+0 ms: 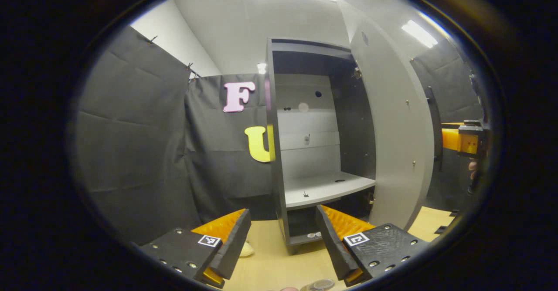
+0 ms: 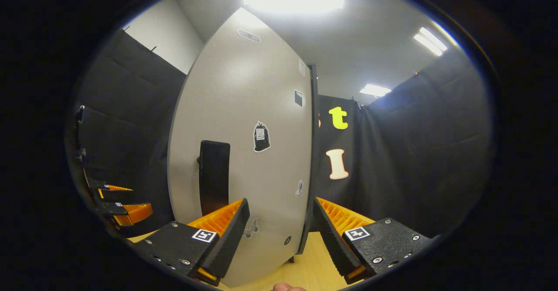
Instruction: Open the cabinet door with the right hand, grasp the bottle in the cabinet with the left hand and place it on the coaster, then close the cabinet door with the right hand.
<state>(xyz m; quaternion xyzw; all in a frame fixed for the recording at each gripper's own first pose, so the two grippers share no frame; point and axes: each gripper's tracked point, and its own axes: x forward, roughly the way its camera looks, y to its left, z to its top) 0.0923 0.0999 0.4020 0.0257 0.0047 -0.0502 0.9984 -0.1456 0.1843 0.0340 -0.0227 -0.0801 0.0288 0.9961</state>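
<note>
Cabinet door [image 1: 394,143] swung wide, shelf [image 1: 324,188] exposed but bare. Bottle not located; cap-like object [image 1: 320,285] glimpsed below cabinet [image 1: 305,151], unconfirmed. Left gripper [image 1: 283,243] spread, empty, faced at cabinet. Right gripper [image 2: 281,234] spread beside door handle [image 2: 214,175], positioned for closing.

table [image 1: 270,265]: wooden | cabinet [image 1: 279,160] stands on it | round objects [image 1: 320,285], perhaps coasters

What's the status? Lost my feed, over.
Left gripper open, facing open cabinet. Right gripper open, by door near handle. Shelf bare, nothing blocking.
</note>
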